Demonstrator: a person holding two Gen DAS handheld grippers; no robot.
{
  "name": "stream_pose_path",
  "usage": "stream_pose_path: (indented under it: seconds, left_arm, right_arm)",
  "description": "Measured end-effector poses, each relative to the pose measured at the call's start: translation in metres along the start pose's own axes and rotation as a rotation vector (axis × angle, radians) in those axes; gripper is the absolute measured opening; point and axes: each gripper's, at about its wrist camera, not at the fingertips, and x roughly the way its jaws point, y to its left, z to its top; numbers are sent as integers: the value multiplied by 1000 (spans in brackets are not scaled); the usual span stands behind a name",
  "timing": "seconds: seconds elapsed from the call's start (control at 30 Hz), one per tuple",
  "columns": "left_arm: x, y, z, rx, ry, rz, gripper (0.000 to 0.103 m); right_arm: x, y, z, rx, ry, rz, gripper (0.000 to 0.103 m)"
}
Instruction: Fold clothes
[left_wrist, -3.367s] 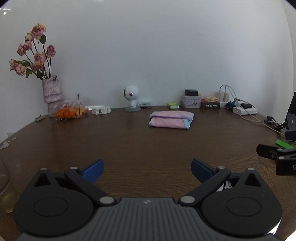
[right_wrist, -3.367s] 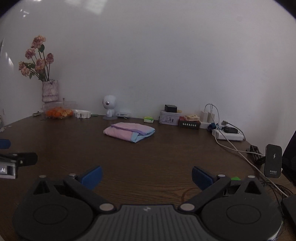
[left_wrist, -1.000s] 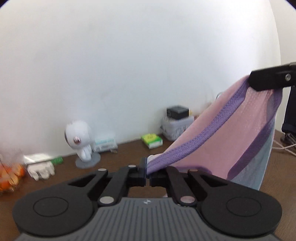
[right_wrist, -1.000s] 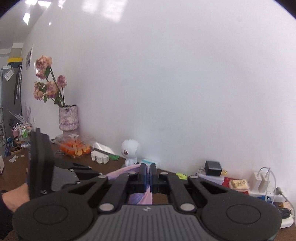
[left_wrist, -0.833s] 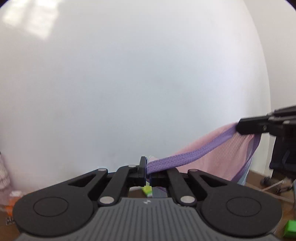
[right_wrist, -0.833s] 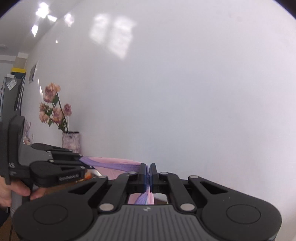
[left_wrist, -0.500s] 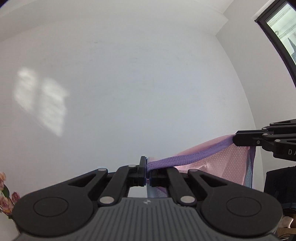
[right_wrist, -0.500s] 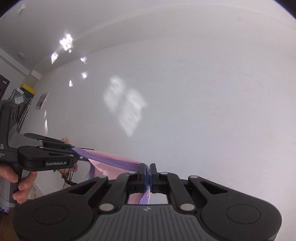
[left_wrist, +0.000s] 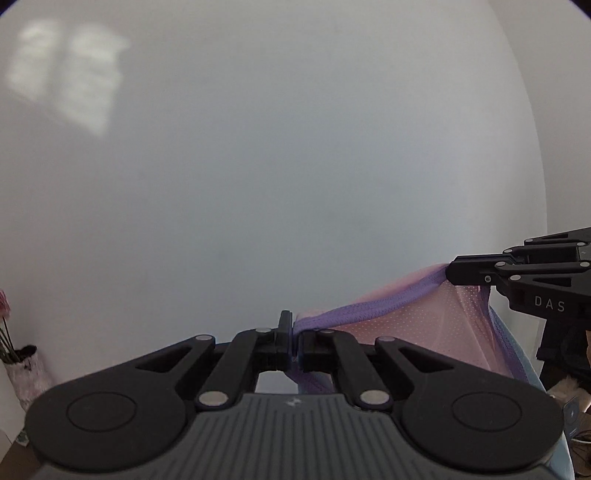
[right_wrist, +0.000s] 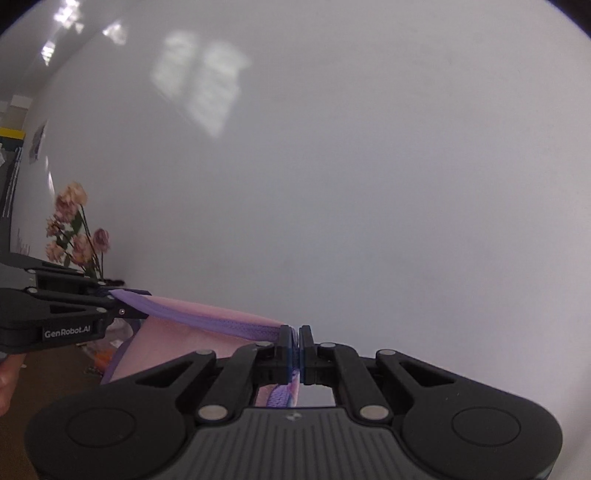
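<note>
**Pink garment held up between two clamped grippers**

In the left wrist view the left gripper (left_wrist: 294, 338) sat at the centre of the frame with its jaws nearly together, pinching the purple trim of the pink garment (left_wrist: 417, 332). Its jaws had just been easing open a little, yet the purple edge remained pressed between the pads. From there the trim ran toward 2 o'clock, where the right gripper (left_wrist: 452, 275) clamped the other end of it. Below that line the dotted pink fabric hung down, with a pale blue panel (left_wrist: 524, 362) showing at 4 o'clock along the garment's far side.

In the right wrist view the right gripper (right_wrist: 295, 345) held its jaws narrow on the same trim, a fold of purple and pink cloth hanging between and under the fingers. The purple edge stretched toward 10 o'clock to the left gripper (right_wrist: 142, 312), whose black body bore white lettering. Part of a hand (right_wrist: 7, 373) showed at 9 o'clock, under that gripper.

A plain white wall (right_wrist: 369, 184) filled most of both views. A bunch of faded pink flowers (right_wrist: 72, 232) stood at 9 o'clock in the right view, above the left gripper's body. A pale vase (left_wrist: 27, 373) stood at 8 o'clock in the left view.
</note>
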Motion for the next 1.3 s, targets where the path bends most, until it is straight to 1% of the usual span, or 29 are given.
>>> stream_pose_path:
  seconds: [0.03,0.07,0.1,0.13,0.17,0.23,0.27,0.3,0.33,0.4,0.43,0.47,0.5,0.53,0.57,0.6,0.67,0.73,0.77,0.8,0.83,0.87,0.9,0.93,0.97,1.03,1.13,1.2,1.3]
  left_arm:
    - [44,6,-14,-21,77,7,36]
    - [80,10,-34,-29,148,28,57]
    - [115,15,-56,-32,218,55,69]
    - [136,17,-78,-20,280,80,63]
    - [150,19,-101,9,347,97,62]
    - [151,22,-136,46,406,97,63]
    - [146,26,-153,59,419,98,64]
    - [130,24,-168,60,421,99,69]
    - [101,18,-184,40,418,91,79]
    - [54,16,-206,-29,425,32,84]
    - [34,17,-219,-62,449,12,84]
    - [15,18,-231,-84,464,18,84]
    - [-2,18,-242,-118,457,32,84]
    - [-13,21,-253,-167,469,38,85]
    - [-20,23,-260,-204,497,36,84]
    - [-23,23,-266,-213,511,28,81]
    - [-18,16,-278,-203,545,21,71]
    - [-10,12,-288,-217,576,8,48]
    - [-9,11,-289,-222,570,4,47]
    - [-10,10,-290,-223,559,4,32]
    - [-10,9,-291,-224,549,4,6]
    - [-11,8,-290,-234,537,-3,2]
    - [-12,9,-289,-246,524,-12,1]
    - [-13,9,-287,-259,511,-20,1]
    - [-14,9,-286,-271,499,-29,1]
    - [-18,10,-280,-287,466,-44,1]
    - [-25,14,-262,-294,400,-59,1]
    - [-22,21,-238,-306,345,-71,1]
    - [-8,32,-196,-300,285,-98,1]
  right_arm:
    - [40,-4,-14,5,69,-4,7]
    - [82,-7,-35,8,134,-23,11]
    - [121,-10,-59,14,210,-58,23]
    - [147,-12,-82,10,301,-80,27]
    - [162,-13,-103,3,369,-77,27]
    - [163,-18,-137,19,410,-28,30]
    - [159,-20,-151,40,424,-6,41]
    - [154,-22,-161,80,439,1,53]
    - [142,-25,-171,118,455,14,57]
    - [105,-21,-189,159,482,71,57]
    - [88,-12,-195,175,472,107,57]
    - [75,-3,-201,175,475,145,57]
    - [58,12,-208,162,488,191,57]
    - [45,27,-216,152,502,222,57]
    - [34,41,-224,144,517,253,57]
    - [30,53,-231,136,541,274,56]
    - [28,73,-248,112,577,273,55]
    - [30,83,-258,111,599,244,49]
    - [30,86,-263,110,606,229,48]
    - [31,88,-266,106,605,223,44]
    - [31,89,-269,106,603,216,37]
    - [32,90,-271,105,600,210,36]
    - [33,91,-273,106,597,202,29]
    - [33,90,-273,117,589,189,9]
    - [33,89,-273,128,581,176,2]
    - [30,82,-268,167,540,149,1]
    - [17,67,-241,207,425,128,1]
    - [14,55,-220,223,360,124,1]
    - [30,39,-187,202,295,105,1]
